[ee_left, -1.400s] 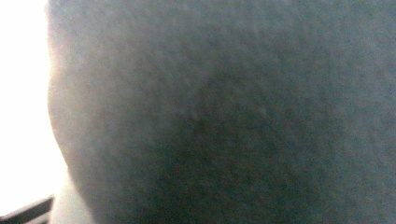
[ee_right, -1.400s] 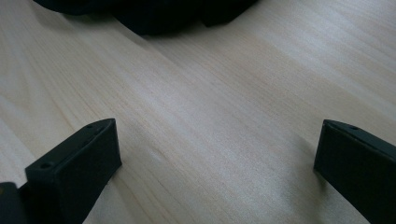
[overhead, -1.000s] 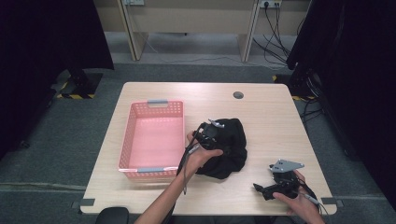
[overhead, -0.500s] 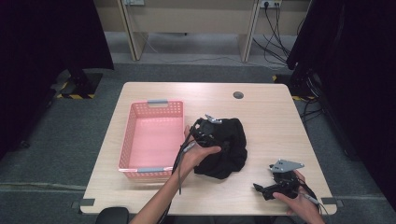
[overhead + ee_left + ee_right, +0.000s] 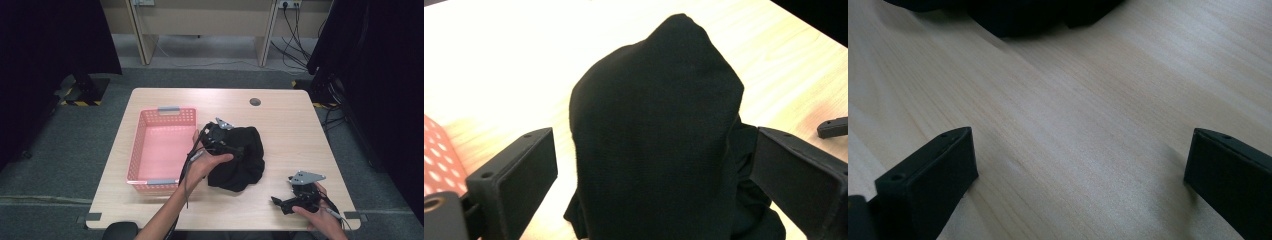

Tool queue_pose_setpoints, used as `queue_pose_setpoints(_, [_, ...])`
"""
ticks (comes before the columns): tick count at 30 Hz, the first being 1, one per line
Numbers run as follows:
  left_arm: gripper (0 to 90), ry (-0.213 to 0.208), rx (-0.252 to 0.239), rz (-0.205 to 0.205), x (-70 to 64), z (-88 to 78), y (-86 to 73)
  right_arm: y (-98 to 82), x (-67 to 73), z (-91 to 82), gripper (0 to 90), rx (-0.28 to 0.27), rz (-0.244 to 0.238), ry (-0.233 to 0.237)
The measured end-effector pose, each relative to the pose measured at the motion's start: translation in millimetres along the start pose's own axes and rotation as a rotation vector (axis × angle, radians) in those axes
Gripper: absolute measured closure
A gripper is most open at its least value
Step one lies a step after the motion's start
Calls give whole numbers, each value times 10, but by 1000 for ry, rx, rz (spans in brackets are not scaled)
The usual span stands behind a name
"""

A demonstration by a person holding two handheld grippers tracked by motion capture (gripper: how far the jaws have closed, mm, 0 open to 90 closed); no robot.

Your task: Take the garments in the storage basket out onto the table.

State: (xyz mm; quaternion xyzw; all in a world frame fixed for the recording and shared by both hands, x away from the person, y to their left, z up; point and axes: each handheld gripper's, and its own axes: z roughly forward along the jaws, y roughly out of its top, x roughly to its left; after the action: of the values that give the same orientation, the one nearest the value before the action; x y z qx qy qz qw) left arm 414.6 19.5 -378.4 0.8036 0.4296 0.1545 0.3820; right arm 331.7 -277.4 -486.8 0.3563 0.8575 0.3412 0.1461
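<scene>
Standing on grey carpet between dark curtains, light wooden table (image 5: pixel 300 135) at frame centre, pink basket (image 5: pixel 162 150) left of middle. Black garment (image 5: pixel 240 160) bunched just right of basket, now pulled up into a peak between spread jaws of left gripper (image 5: pixel 220 137); jaws just been opening, pads apart from cloth. Right gripper (image 5: pixel 290 202) unmoved at lower right, jaws wide over bare wood.
</scene>
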Motion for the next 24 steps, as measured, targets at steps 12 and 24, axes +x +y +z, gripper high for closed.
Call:
queue_pose_setpoints(12, [41,-9,-35,-5,39,-149,0,0,0,0,6,0,0,0])
queue_pose_setpoints(24, [40,-17,-68,-18,98,-265,-56,0,0,0,6,0,0,0])
